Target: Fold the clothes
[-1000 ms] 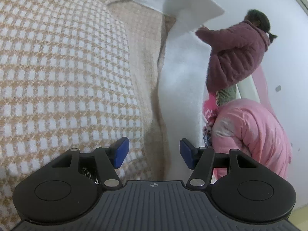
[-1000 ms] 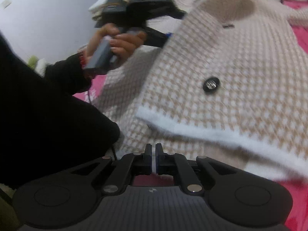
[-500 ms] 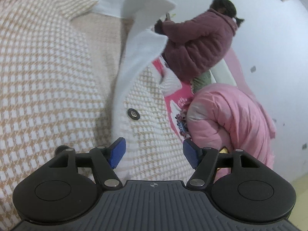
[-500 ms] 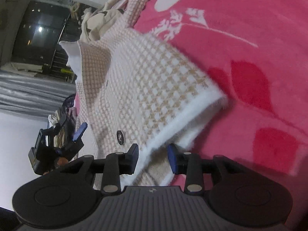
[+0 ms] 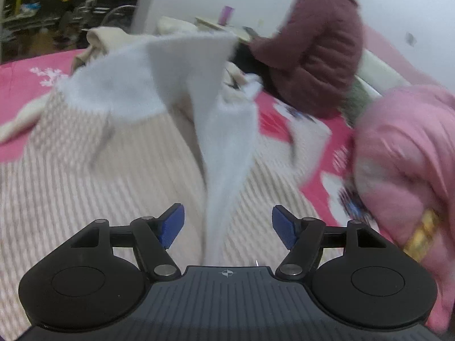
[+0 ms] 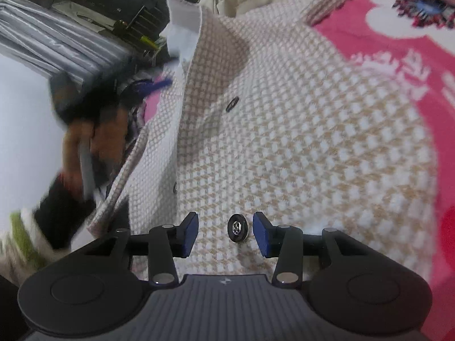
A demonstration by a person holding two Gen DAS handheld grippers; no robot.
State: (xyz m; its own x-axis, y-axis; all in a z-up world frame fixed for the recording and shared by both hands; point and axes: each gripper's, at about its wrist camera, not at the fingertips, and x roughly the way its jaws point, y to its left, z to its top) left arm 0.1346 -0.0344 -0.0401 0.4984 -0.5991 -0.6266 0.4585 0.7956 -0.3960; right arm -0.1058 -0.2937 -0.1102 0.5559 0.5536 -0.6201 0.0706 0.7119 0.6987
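Left wrist view: the left gripper [image 5: 227, 224] is seen with jaws spread wide, nothing between the blue pads. A beige-and-white houndstooth cardigan [image 5: 85, 176] is spread below it on a pink floral bedspread [image 5: 25, 74]. Its white fleecy collar [image 5: 182, 85] is raised and blurred. Beyond, a person in a maroon padded jacket [image 5: 315, 54] is seated on the bed; a pink padded coat [image 5: 403, 170] is bunched at right.

Right wrist view: the right gripper [image 6: 226, 234] is held with jaws open over the cardigan [image 6: 312, 147]. A black button [image 6: 237, 226] sits between the pads, untouched. A second button [image 6: 231, 104] is seen further up the placket. The bedspread [image 6: 398, 37] is exposed at right. The left hand [image 6: 93, 142], blurred, is seen at left.
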